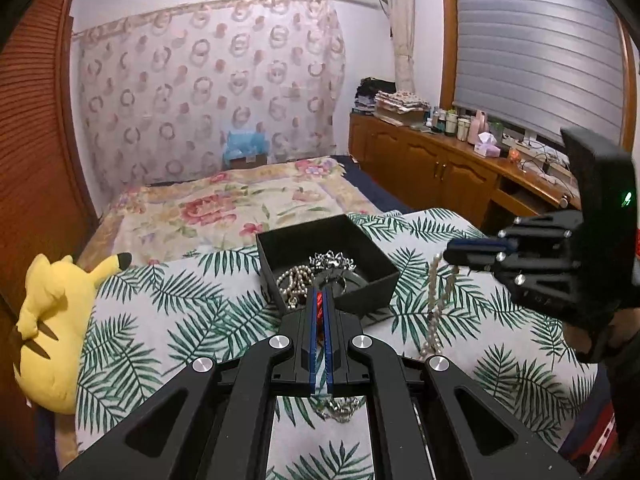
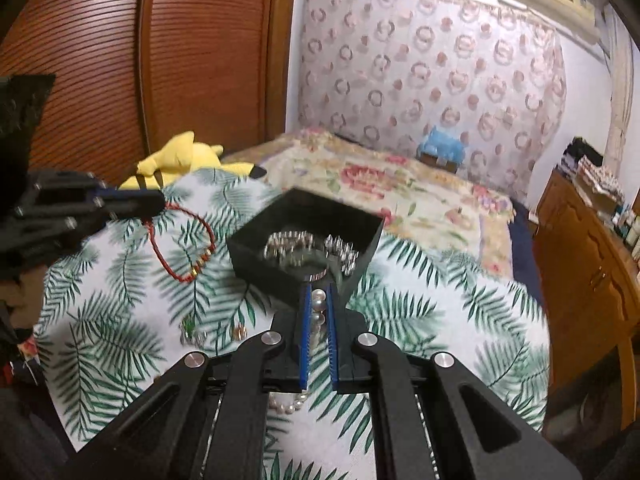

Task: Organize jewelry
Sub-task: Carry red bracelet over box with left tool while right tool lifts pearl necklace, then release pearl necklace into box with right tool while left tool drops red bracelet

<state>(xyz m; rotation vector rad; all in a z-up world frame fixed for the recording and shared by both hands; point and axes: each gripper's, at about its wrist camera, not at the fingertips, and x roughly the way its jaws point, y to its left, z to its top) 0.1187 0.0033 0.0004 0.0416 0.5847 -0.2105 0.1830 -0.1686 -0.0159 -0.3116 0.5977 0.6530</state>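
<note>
A black open box point(image 1: 356, 276) sits on the palm-leaf sheet and holds pearl and silver jewelry point(image 1: 312, 272); it also shows in the right wrist view point(image 2: 260, 248). My left gripper point(image 1: 319, 300) is shut on a red cord bracelet point(image 2: 184, 248), which hangs to the left of the box. My right gripper point(image 2: 319, 296) is shut on a pearl necklace point(image 1: 434, 304), which dangles to the right of the box down to the sheet. A silver piece point(image 1: 340, 406) lies under my left gripper. Small pieces point(image 2: 194, 332) lie on the sheet.
A yellow plush toy point(image 1: 52, 320) lies at the left edge of the bed. A floral blanket point(image 1: 224, 208) covers the far bed. A wooden cabinet point(image 1: 440, 168) with bottles stands along the right. A wooden wardrobe point(image 2: 120, 60) is on the left.
</note>
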